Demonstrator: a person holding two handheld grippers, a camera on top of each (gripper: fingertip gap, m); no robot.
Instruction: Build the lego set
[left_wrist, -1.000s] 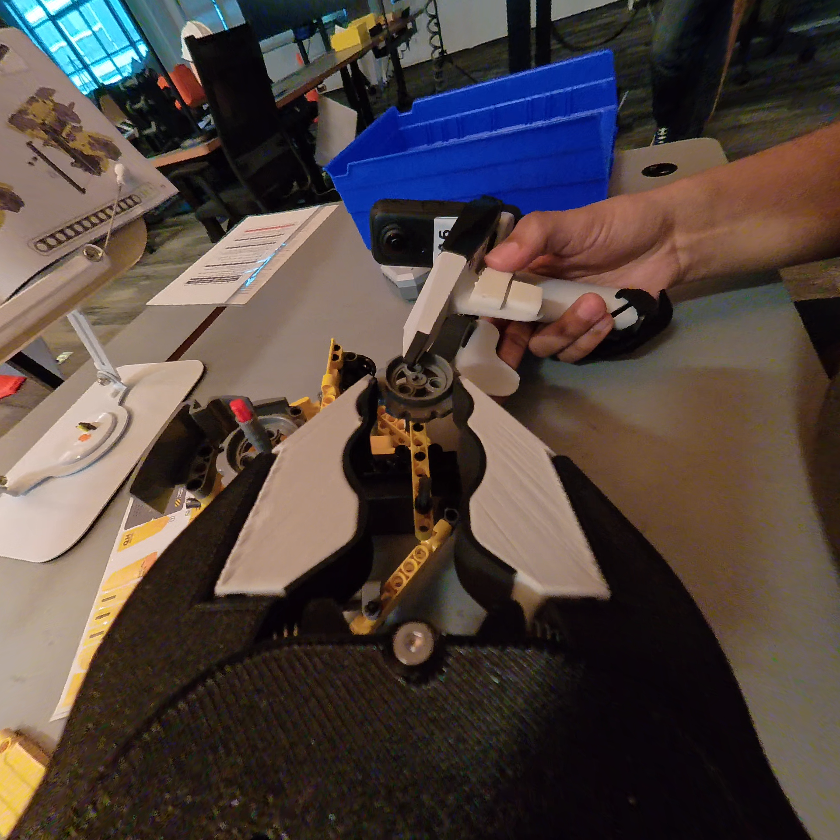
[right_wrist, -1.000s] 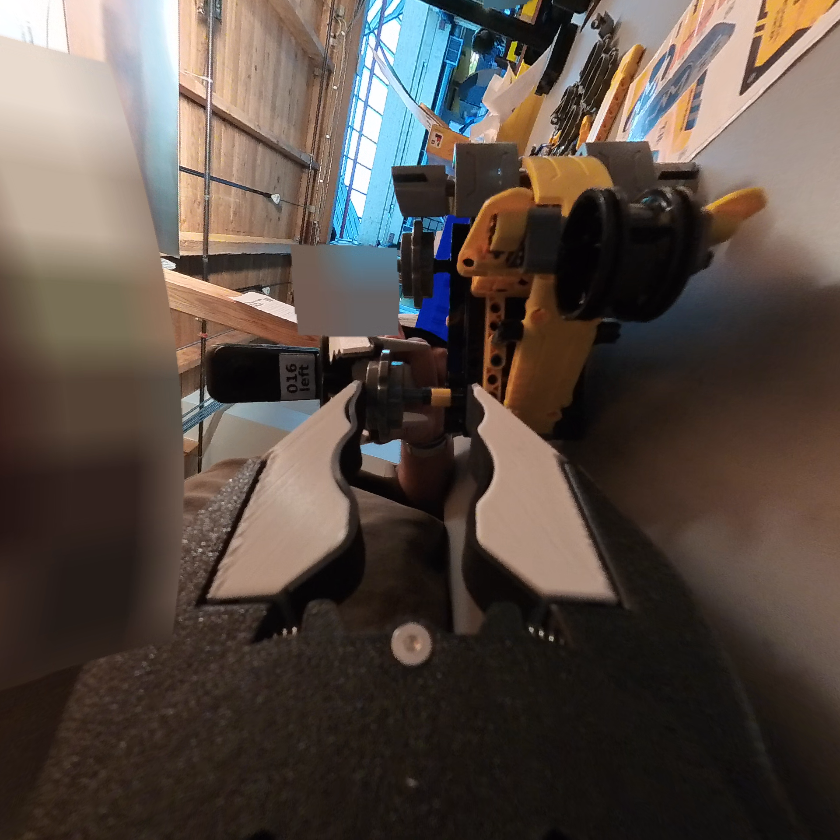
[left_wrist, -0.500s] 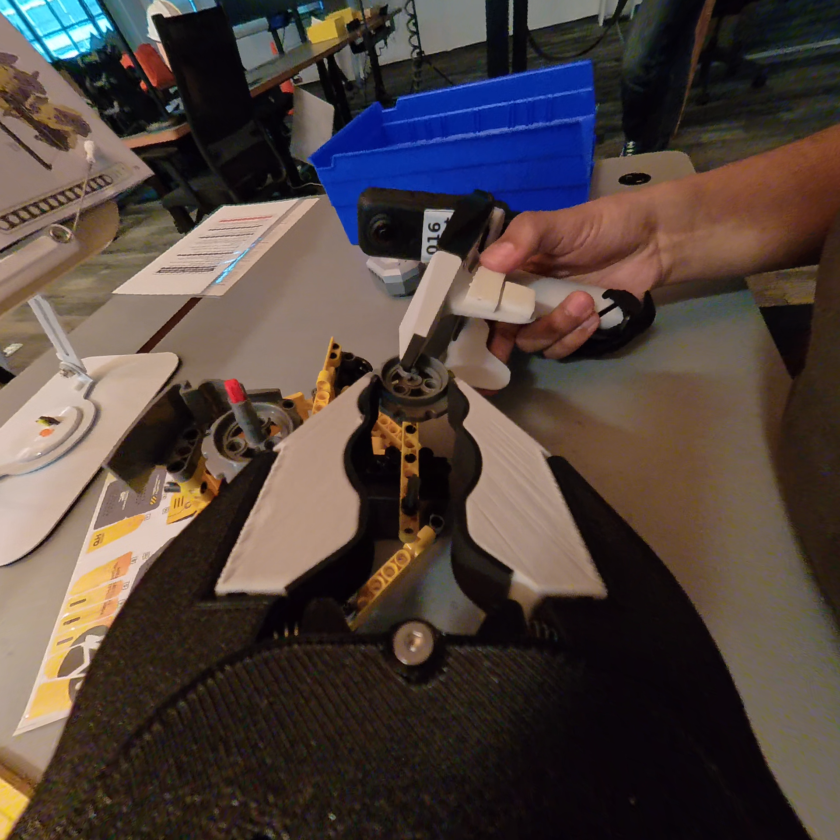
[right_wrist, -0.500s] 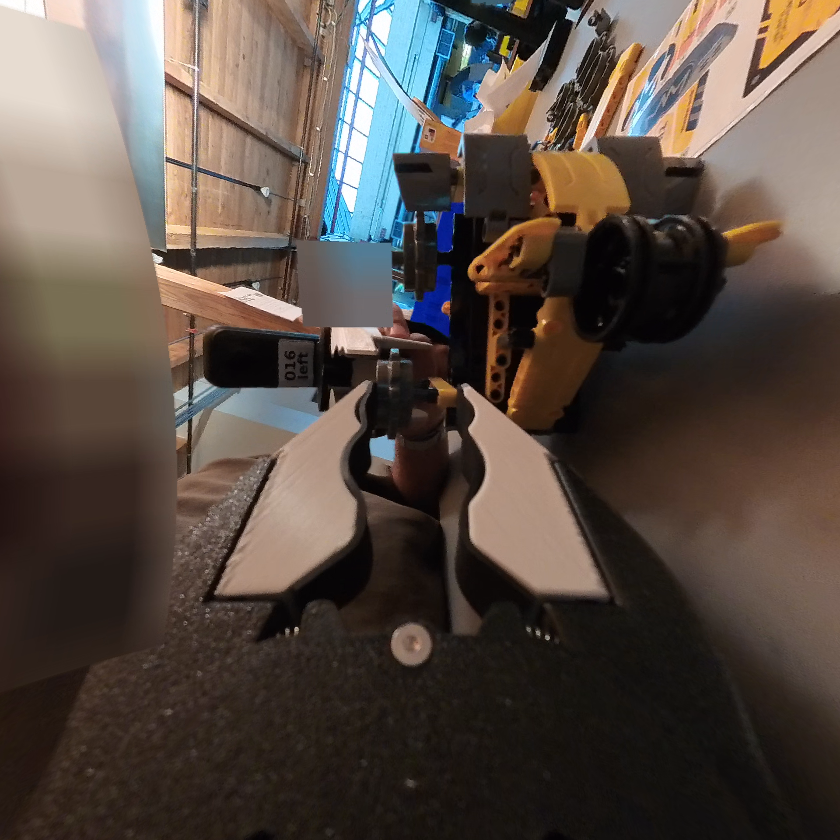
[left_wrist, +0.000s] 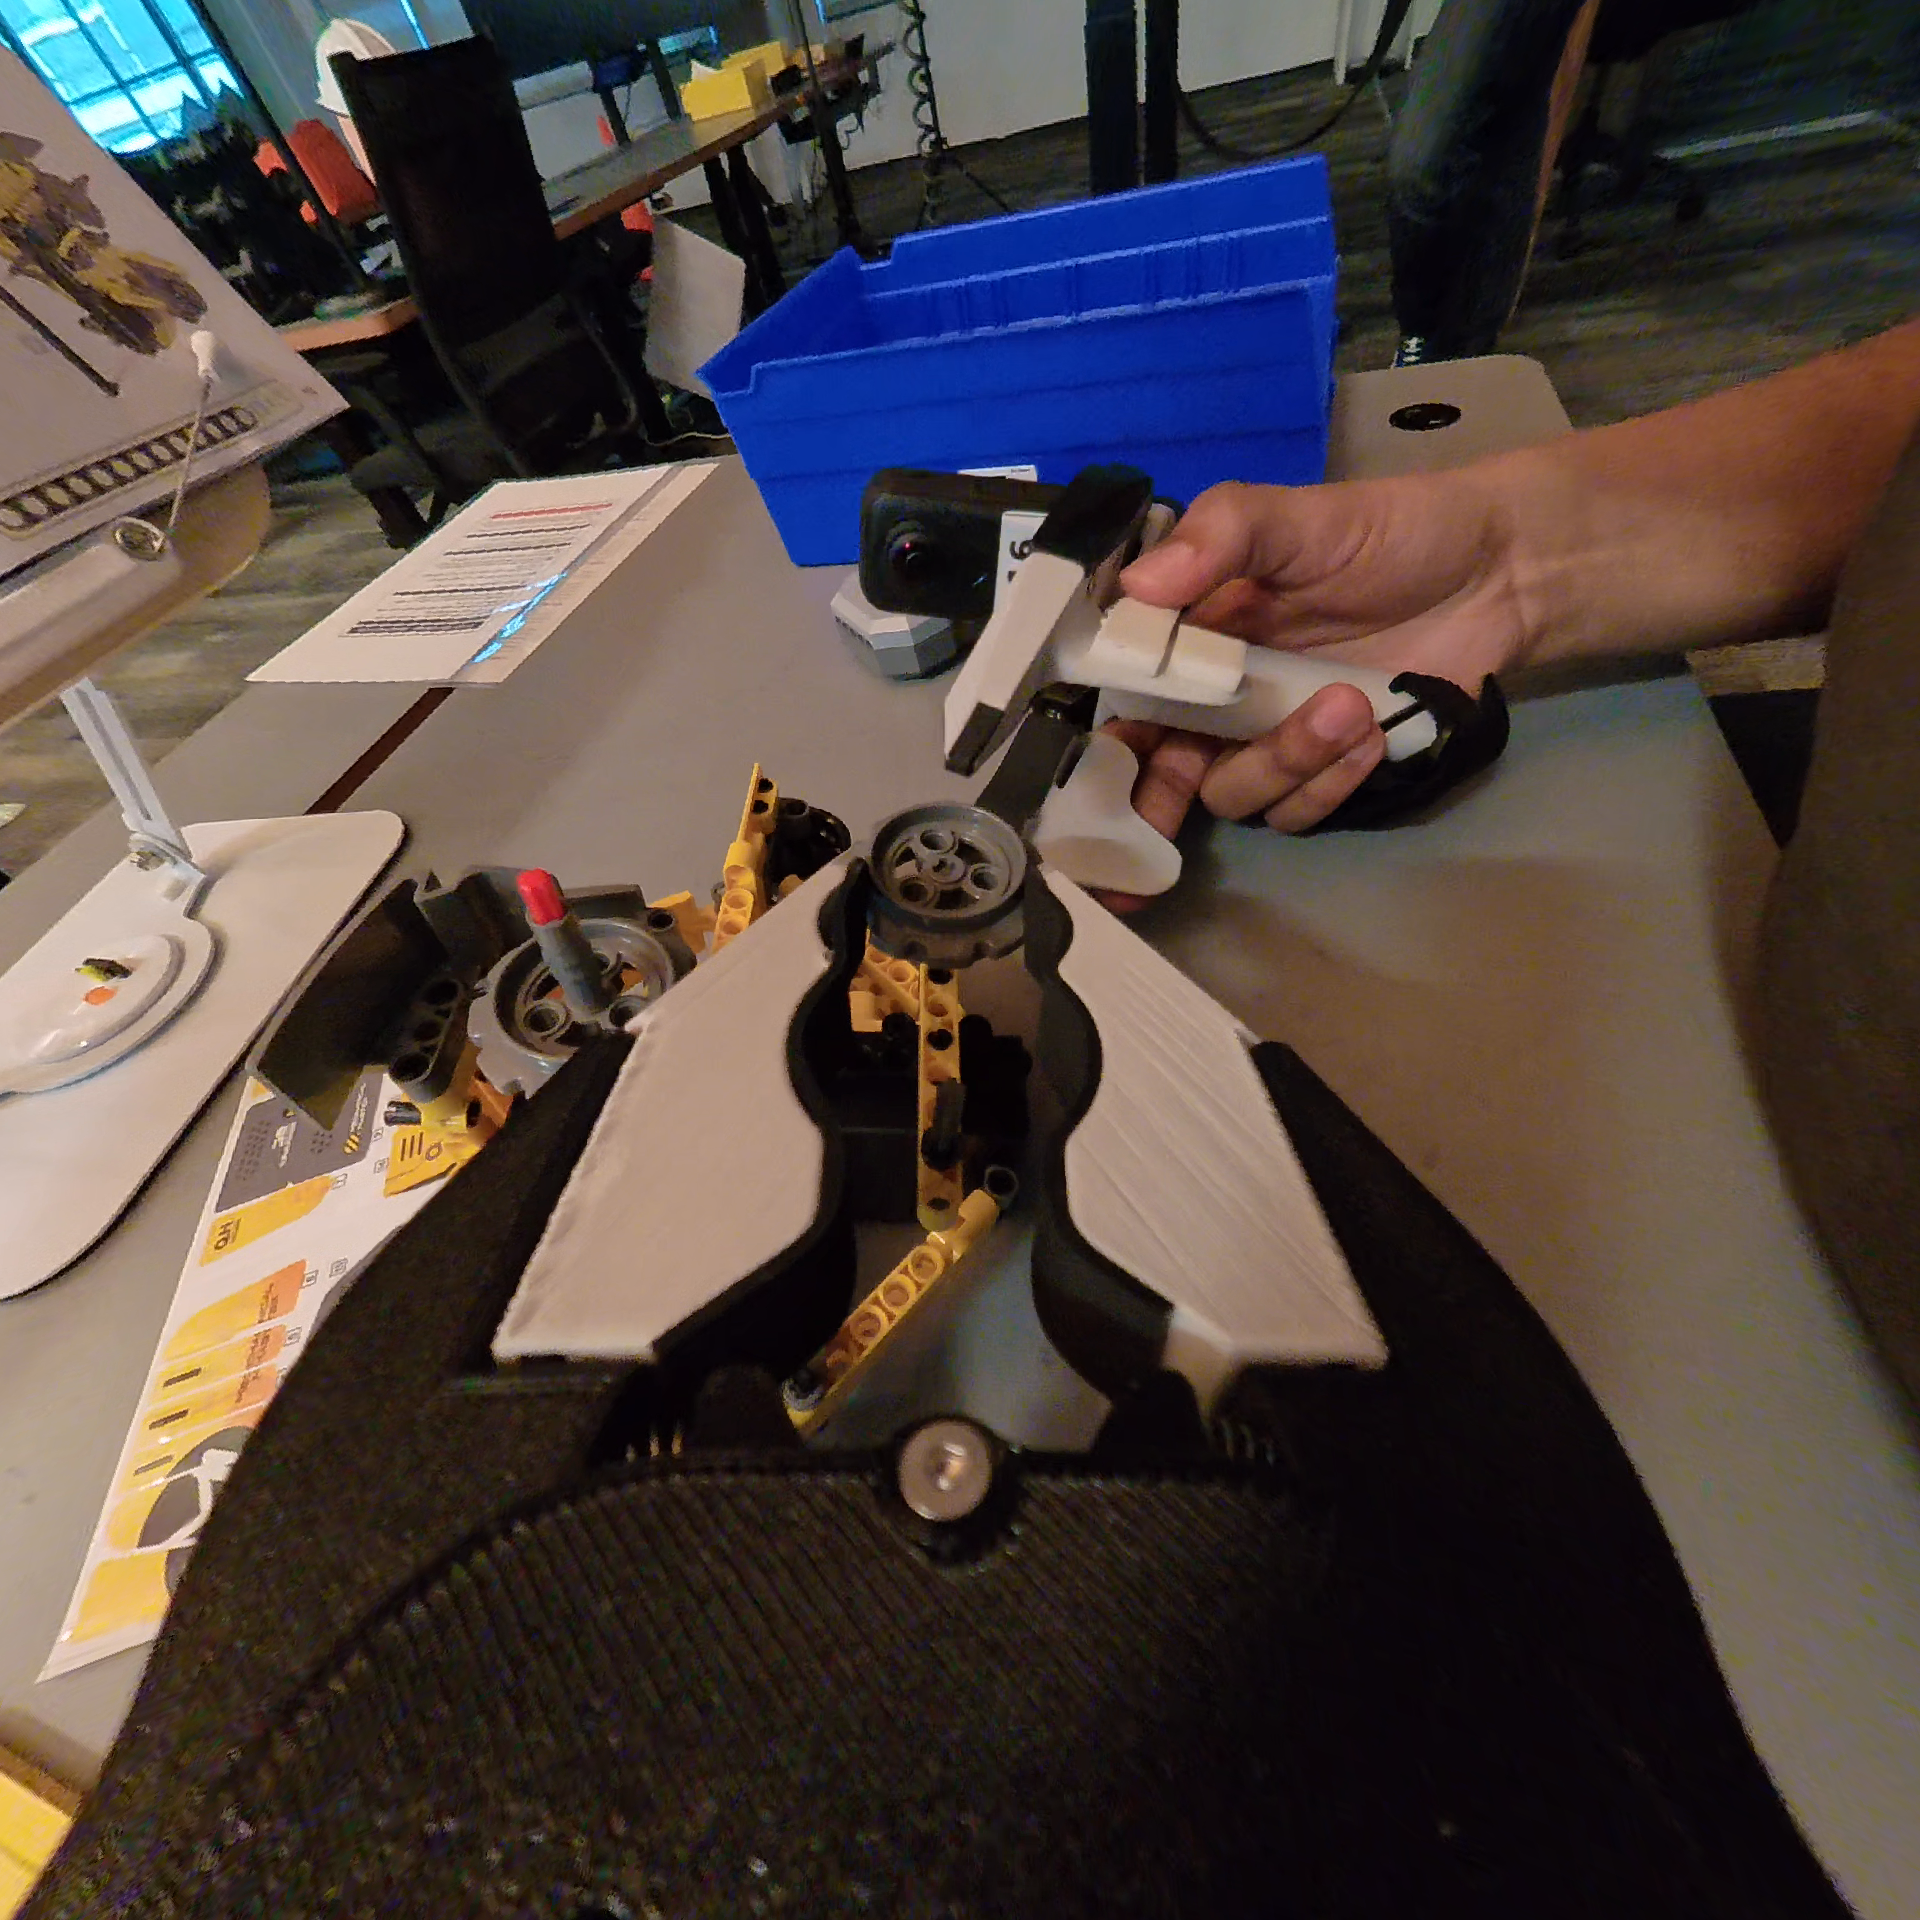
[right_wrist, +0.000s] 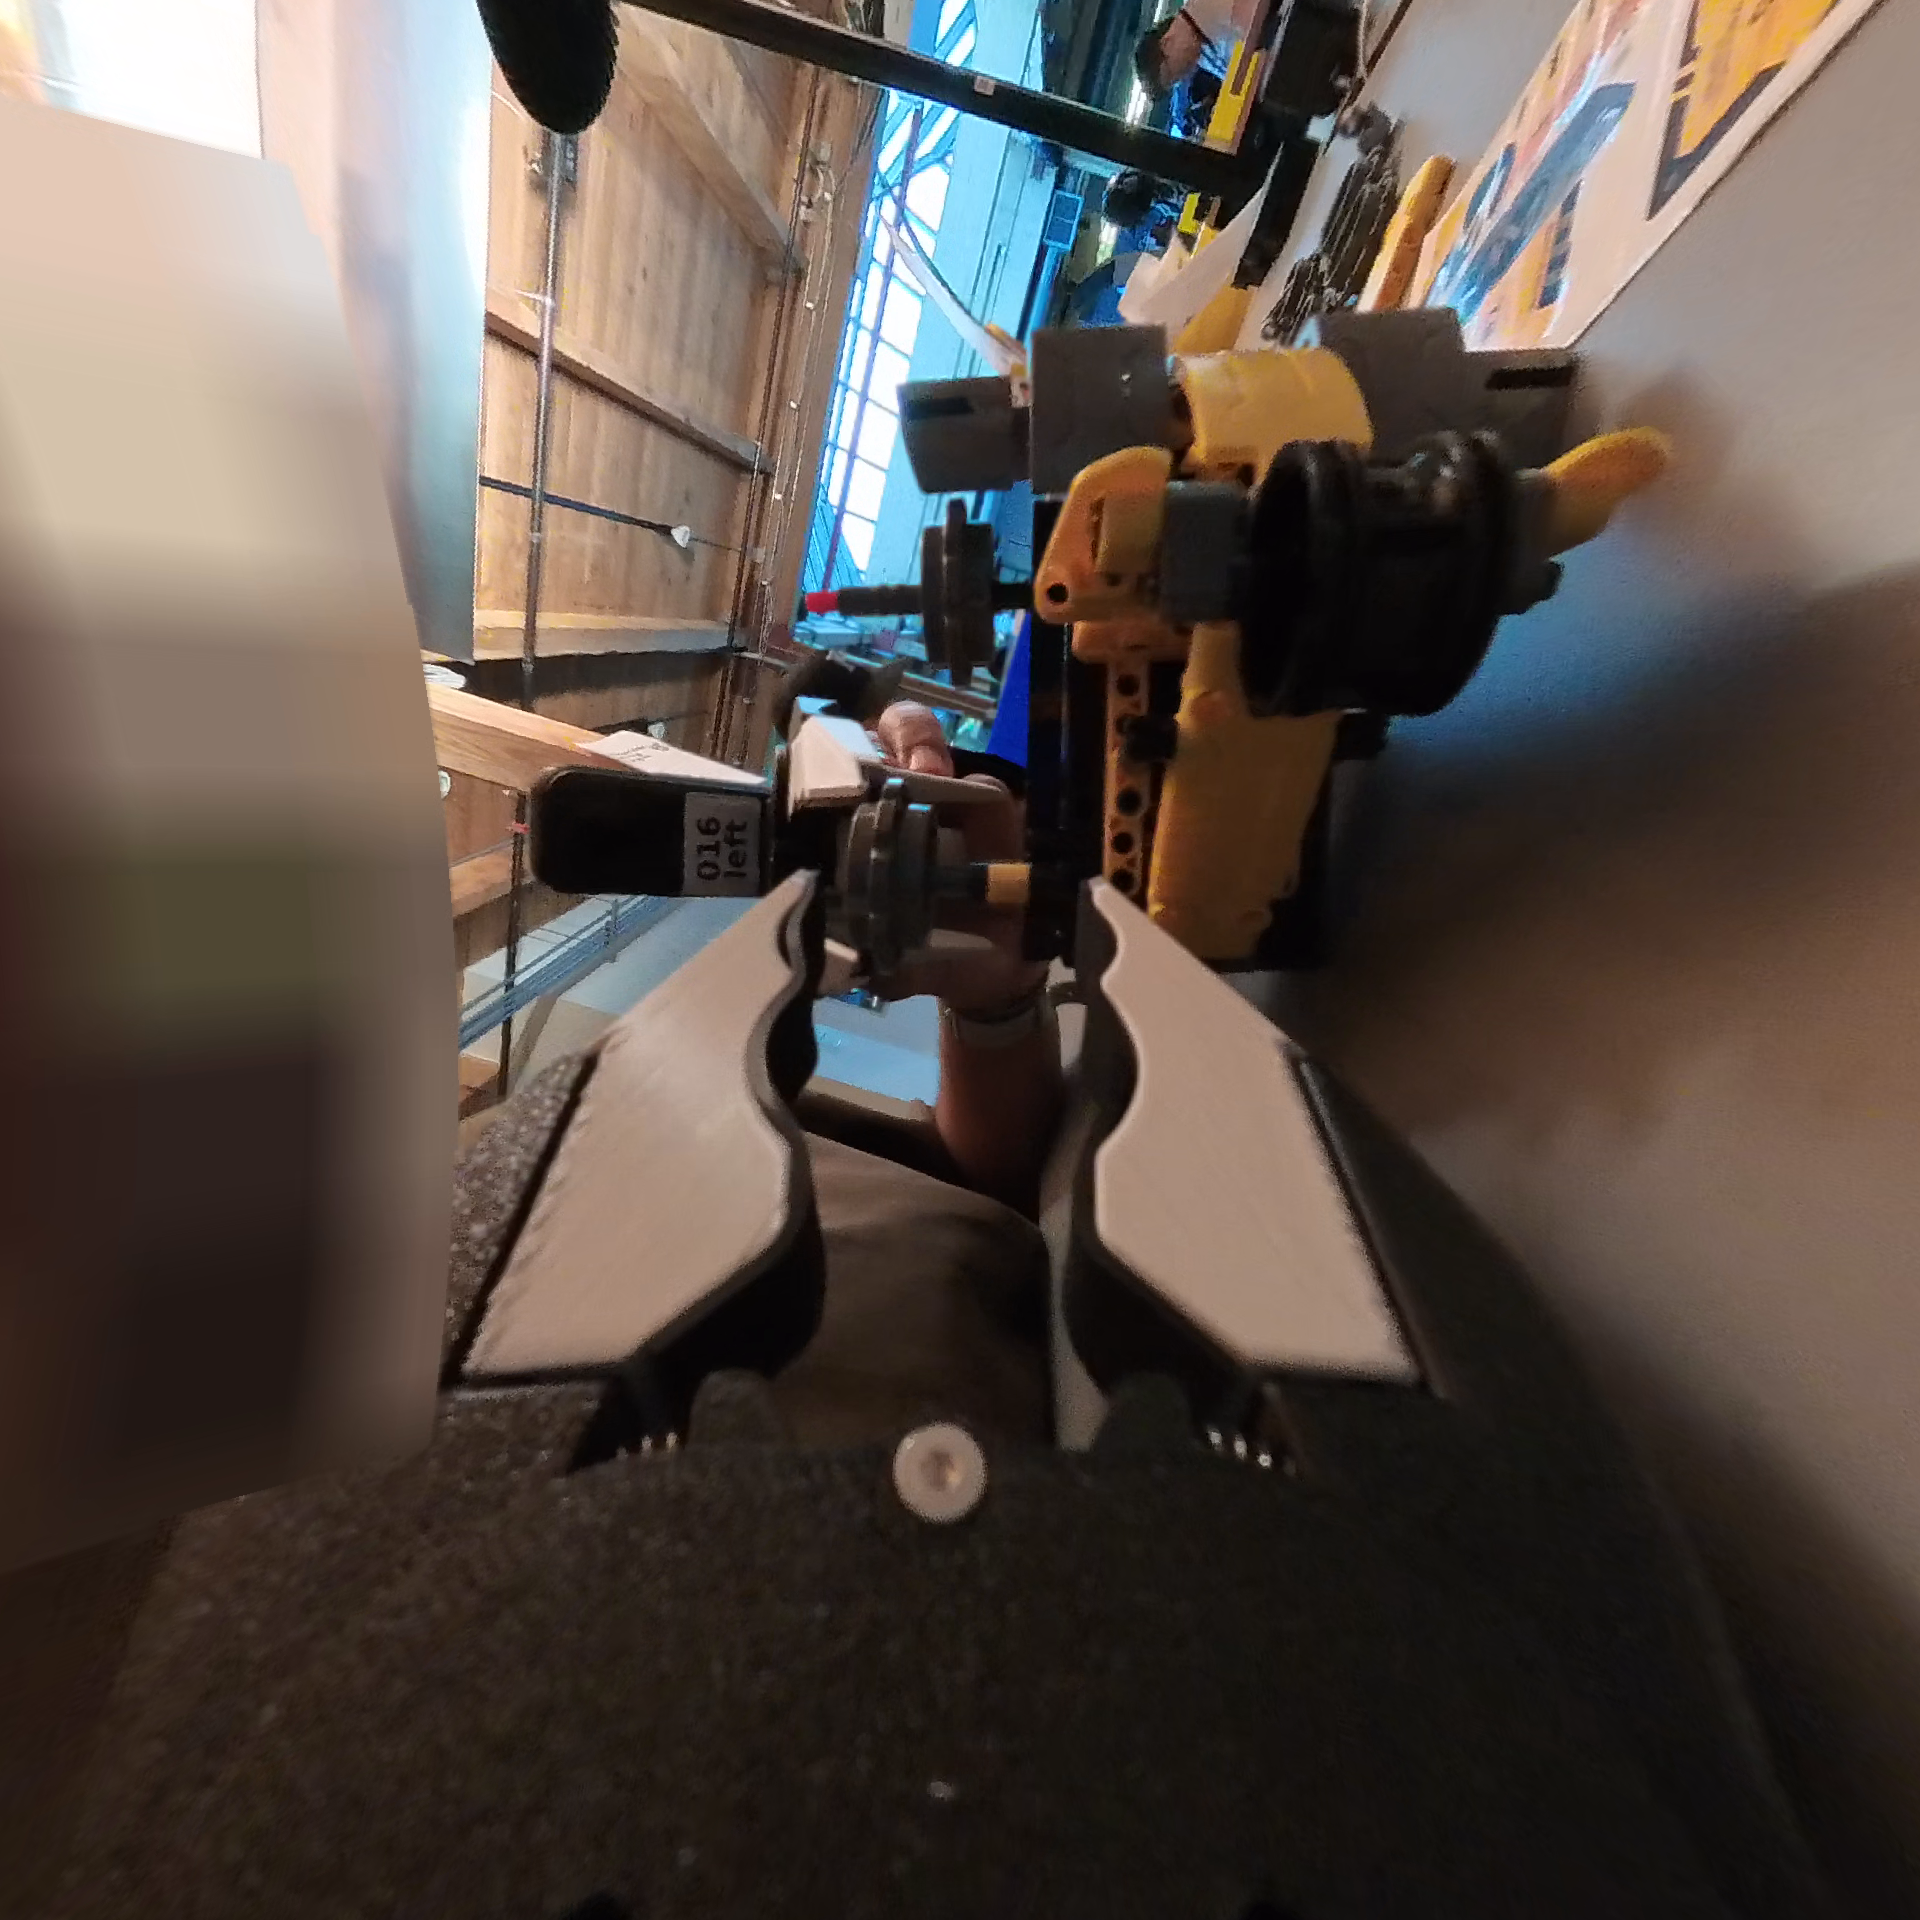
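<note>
My left gripper (left_wrist: 943, 894) is shut on a grey wheel (left_wrist: 940, 868) that sits on a tan axle (right_wrist: 1000, 883) of a yellow and black brick model (left_wrist: 930, 1023) lying on the grey table (left_wrist: 1507, 1091). My right gripper (left_wrist: 985, 784), held by a hand, is open just above and right of the wheel, apart from it. In the right wrist view my right gripper (right_wrist: 951, 904) is open, with the wheel (right_wrist: 894, 883) and axle just beyond its tips. The model (right_wrist: 1226, 810) carries a black wheel (right_wrist: 1351, 582). A second grey wheel (left_wrist: 566, 987) holds a red-tipped axle (left_wrist: 540, 899).
A blue bin (left_wrist: 1039, 353) stands at the table's far side. A printed sheet (left_wrist: 499, 582) lies far left. A white stand base (left_wrist: 156, 987) and a sticker sheet (left_wrist: 239, 1309) are at the left. A booklet (left_wrist: 104, 312) rests on the stand. Less than 4 cm separates the two grippers' tips.
My right gripper has lifted its fingertip off the grey wheel's hub and drawn back up and to the right. My left gripper still clamps the wheel.
</note>
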